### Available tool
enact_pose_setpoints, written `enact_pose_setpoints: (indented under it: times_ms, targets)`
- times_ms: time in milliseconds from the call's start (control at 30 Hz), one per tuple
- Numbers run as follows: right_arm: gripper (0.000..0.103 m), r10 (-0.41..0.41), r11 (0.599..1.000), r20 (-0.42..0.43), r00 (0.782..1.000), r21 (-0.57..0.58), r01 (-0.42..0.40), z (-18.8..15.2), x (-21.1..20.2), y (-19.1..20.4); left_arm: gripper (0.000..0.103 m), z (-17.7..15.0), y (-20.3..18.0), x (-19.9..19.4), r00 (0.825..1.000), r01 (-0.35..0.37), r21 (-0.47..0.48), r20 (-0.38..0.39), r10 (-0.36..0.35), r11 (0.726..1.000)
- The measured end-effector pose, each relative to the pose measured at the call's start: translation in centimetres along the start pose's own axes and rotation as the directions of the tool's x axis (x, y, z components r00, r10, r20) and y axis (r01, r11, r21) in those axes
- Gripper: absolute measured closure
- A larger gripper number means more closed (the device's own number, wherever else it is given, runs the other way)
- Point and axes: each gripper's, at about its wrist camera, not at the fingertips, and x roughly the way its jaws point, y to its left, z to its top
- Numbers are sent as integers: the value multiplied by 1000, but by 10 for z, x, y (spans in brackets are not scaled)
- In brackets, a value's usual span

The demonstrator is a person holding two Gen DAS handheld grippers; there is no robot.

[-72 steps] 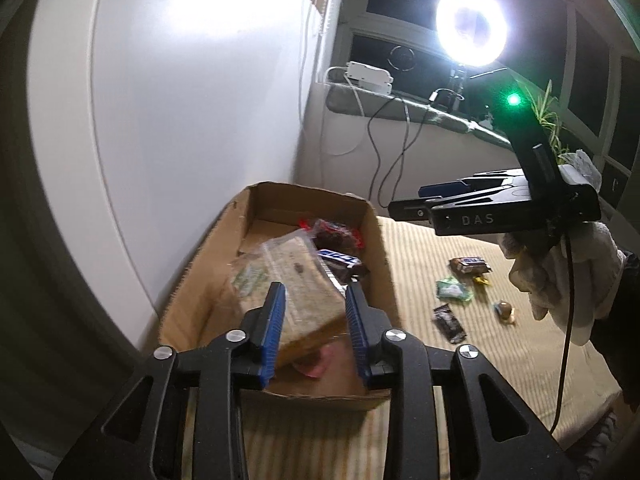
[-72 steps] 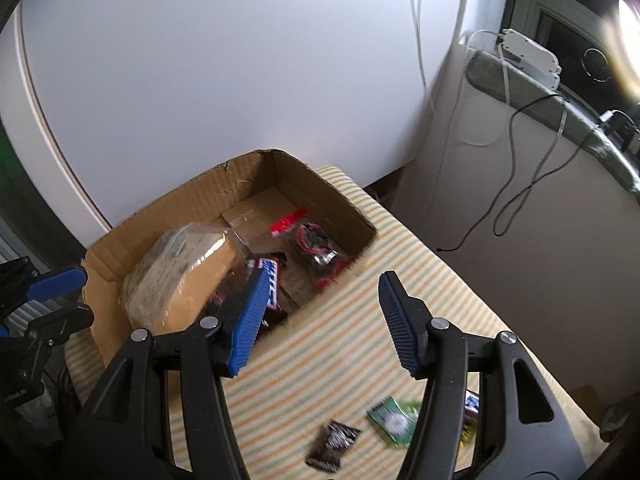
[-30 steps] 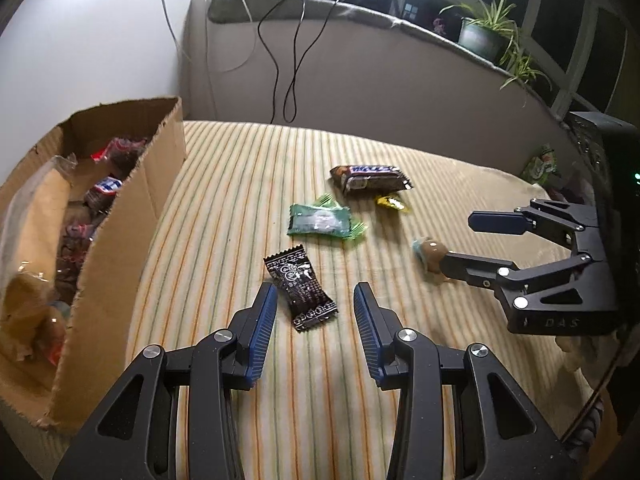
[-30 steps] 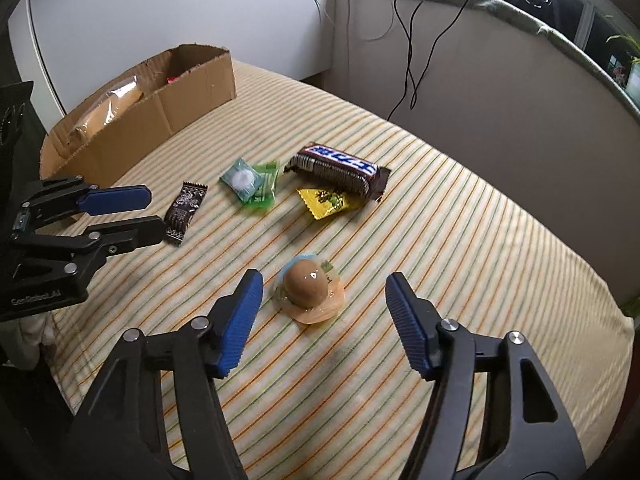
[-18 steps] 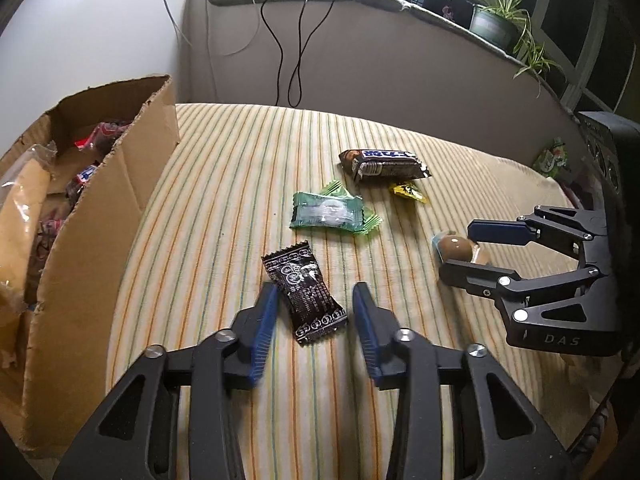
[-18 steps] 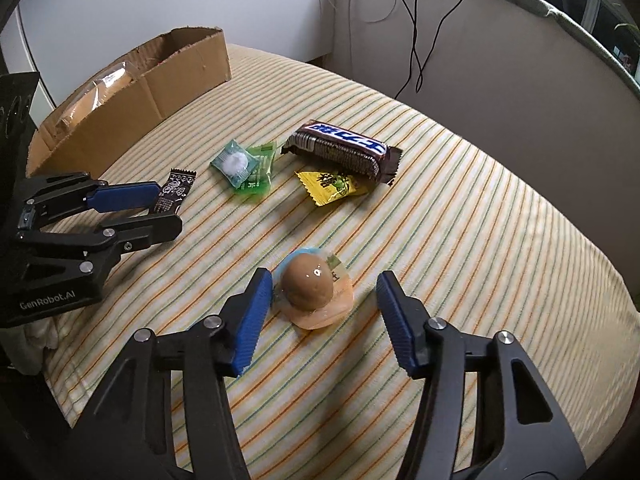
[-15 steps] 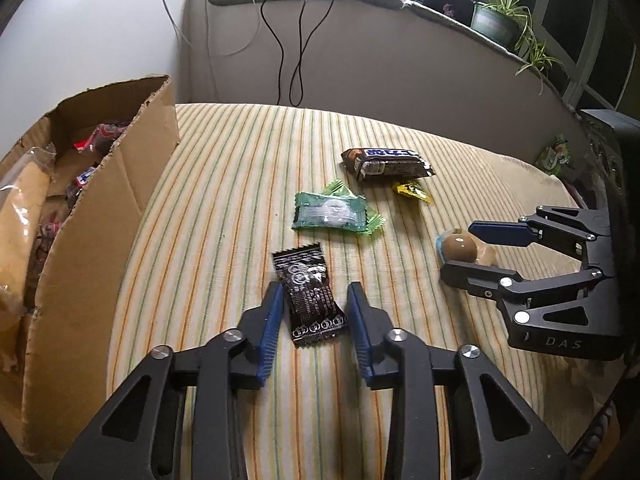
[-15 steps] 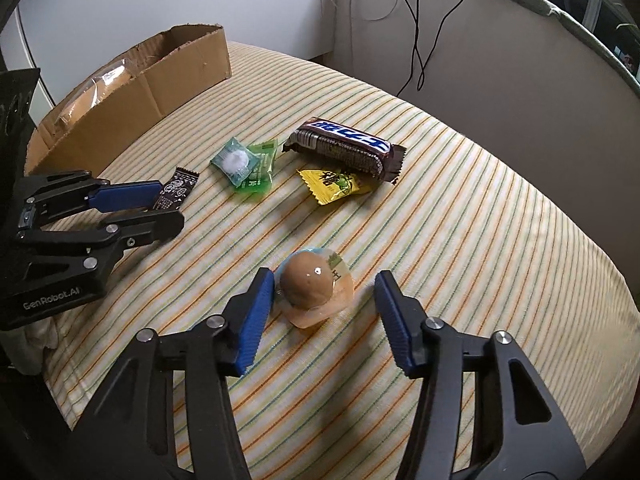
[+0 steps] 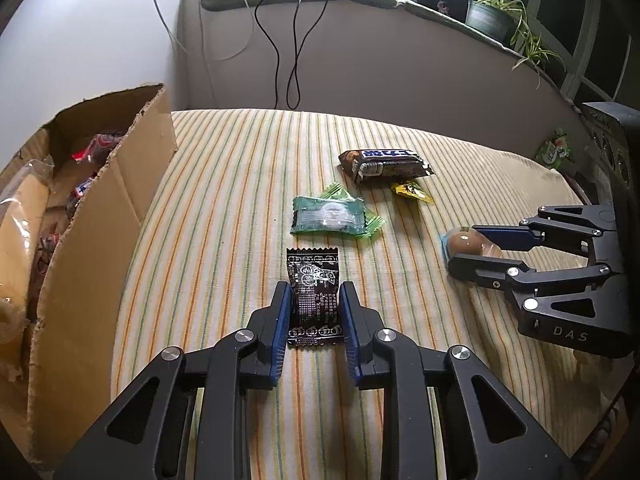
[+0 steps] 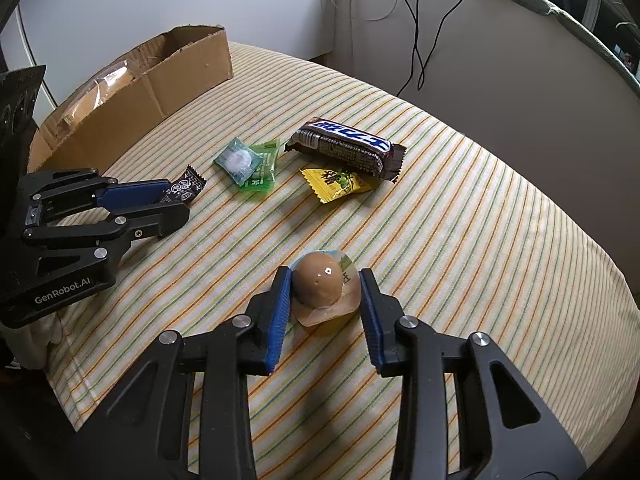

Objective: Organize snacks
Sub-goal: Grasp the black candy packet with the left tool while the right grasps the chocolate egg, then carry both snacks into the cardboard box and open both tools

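Observation:
My left gripper straddles a black candy wrapper lying on the striped cloth; its pads touch or nearly touch the wrapper's sides. My right gripper straddles a packaged brown egg; the left pad touches it, the right pad is at the package edge. The egg also shows in the left wrist view. A green candy, a yellow sachet and a chocolate bar lie further back. The cardboard box with snacks stands at the left.
The striped table ends at a wall with hanging cables. A sill with potted plants runs behind. A green packet lies at the far right edge. The box's near wall stands beside the left gripper.
Both grippers have come down and forward and narrowed: the left around the black wrapper, the right around the egg.

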Motion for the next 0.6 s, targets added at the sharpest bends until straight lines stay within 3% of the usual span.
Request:
enact_pose_setpoints:
  times_ms: [600]
  targets:
    - [69,-8,1000,65,998,-8,9,7,-36,14,80,4,7,-45,994,18,-10,104,-17,1000]
